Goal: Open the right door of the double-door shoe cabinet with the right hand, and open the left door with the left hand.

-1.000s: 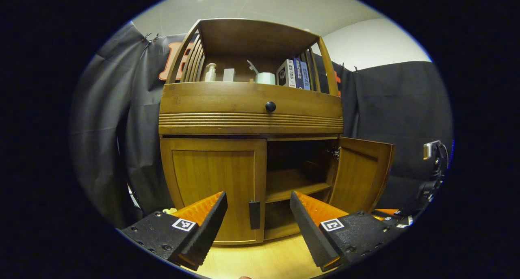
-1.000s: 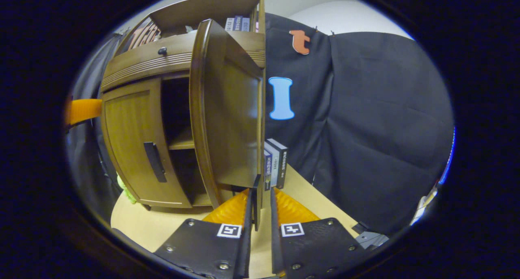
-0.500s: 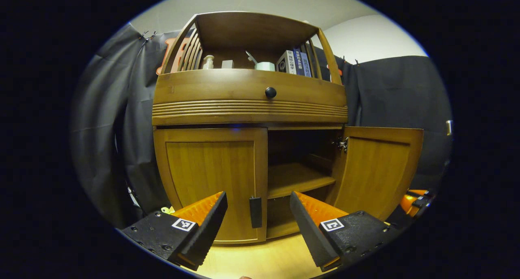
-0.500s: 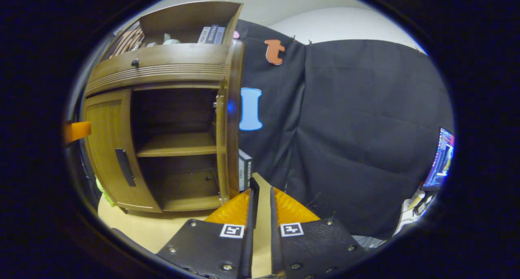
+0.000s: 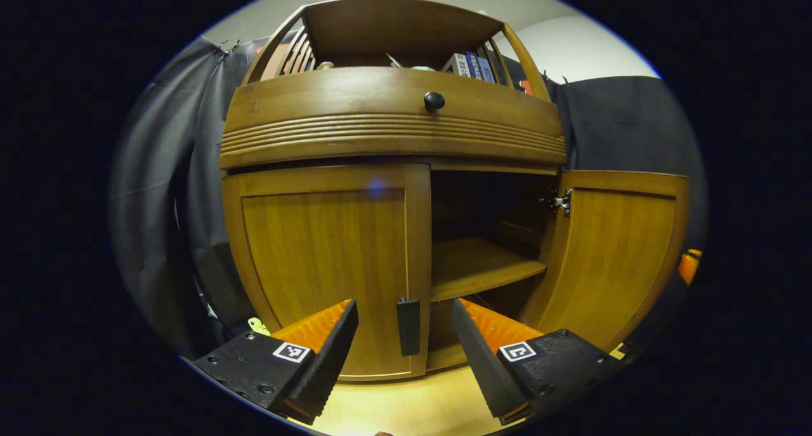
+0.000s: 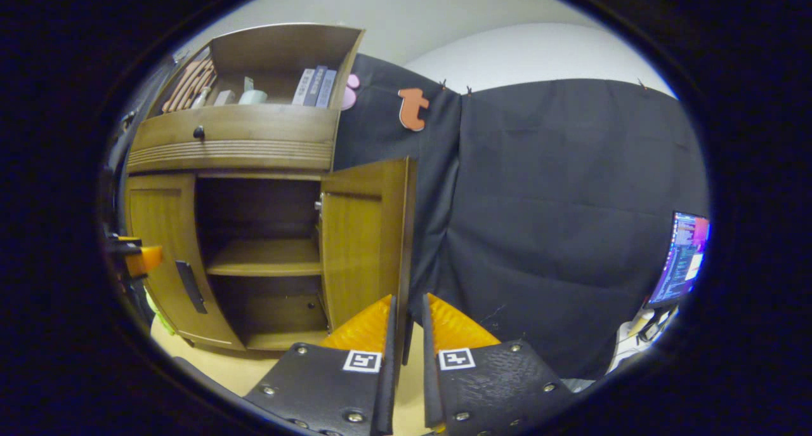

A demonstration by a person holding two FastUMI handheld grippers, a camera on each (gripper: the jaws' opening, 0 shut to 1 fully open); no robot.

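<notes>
A black cloth wall backs a wooden table (image 5: 406,410). The left gripper (image 5: 406,331) has its jaws spread wide on either side of the dark handle (image 5: 408,327) of the closed left door (image 5: 323,264). The right gripper (image 6: 406,334) is pinched on the edge of the right door (image 6: 365,239), which is swung wide open from the shoe cabinet (image 5: 390,128), showing the shelf (image 5: 479,268) inside.

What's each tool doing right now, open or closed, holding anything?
Left tool: open, empty, straddling the left door handle.
Right tool: closed on the right door's handle.
</notes>
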